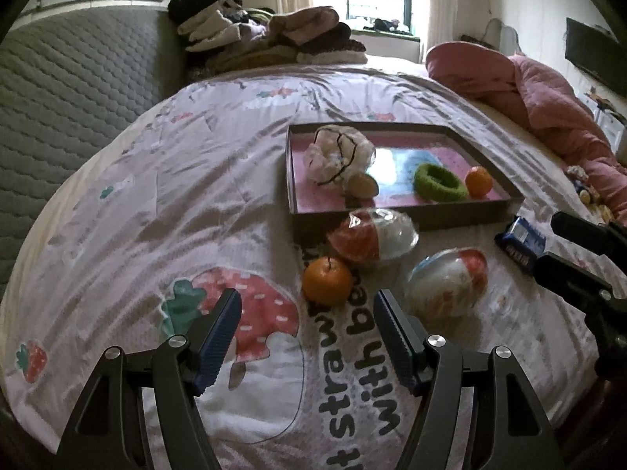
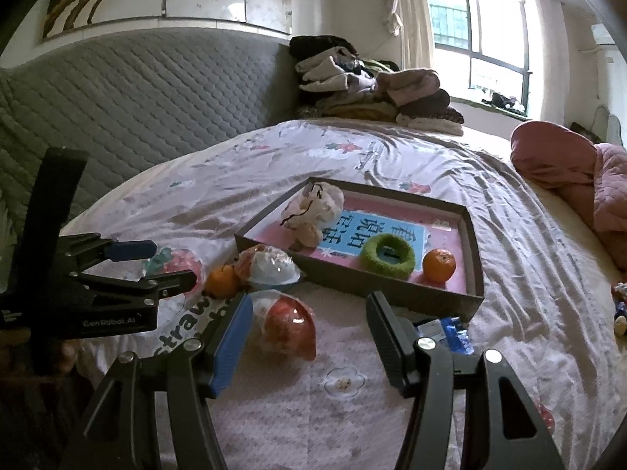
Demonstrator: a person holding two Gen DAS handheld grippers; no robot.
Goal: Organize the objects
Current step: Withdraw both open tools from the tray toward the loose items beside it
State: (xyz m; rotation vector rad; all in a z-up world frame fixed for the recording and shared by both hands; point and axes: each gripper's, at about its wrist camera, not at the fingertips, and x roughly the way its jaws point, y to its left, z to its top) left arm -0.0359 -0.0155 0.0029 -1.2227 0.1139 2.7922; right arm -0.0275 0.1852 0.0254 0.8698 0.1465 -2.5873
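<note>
A shallow brown tray (image 1: 395, 217) (image 2: 354, 280) with a pink floor lies on the bed. Inside are a white crumpled bag (image 1: 339, 152) (image 2: 313, 201), a green ring (image 1: 439, 181) (image 2: 388, 255) and an orange (image 1: 479, 181) (image 2: 439, 265). In front of the tray lie a second orange (image 1: 327, 280) (image 2: 221, 280), two clear wrapped packets (image 1: 374, 235) (image 1: 446, 282) (image 2: 270, 264) (image 2: 288, 325) and a blue snack pack (image 1: 521, 241) (image 2: 444, 331). My left gripper (image 1: 307, 305) (image 2: 151, 264) hangs open just short of the loose orange. My right gripper (image 2: 309, 307) (image 1: 556, 243) is open over the nearer packet.
Folded clothes (image 1: 270, 37) (image 2: 372, 86) are stacked at the bed's head beside a grey quilted headboard (image 1: 74, 78) (image 2: 129, 90). A pink quilt (image 1: 529, 90) (image 2: 580, 172) is bunched at the right. Small toys (image 2: 619, 305) lie near the right edge.
</note>
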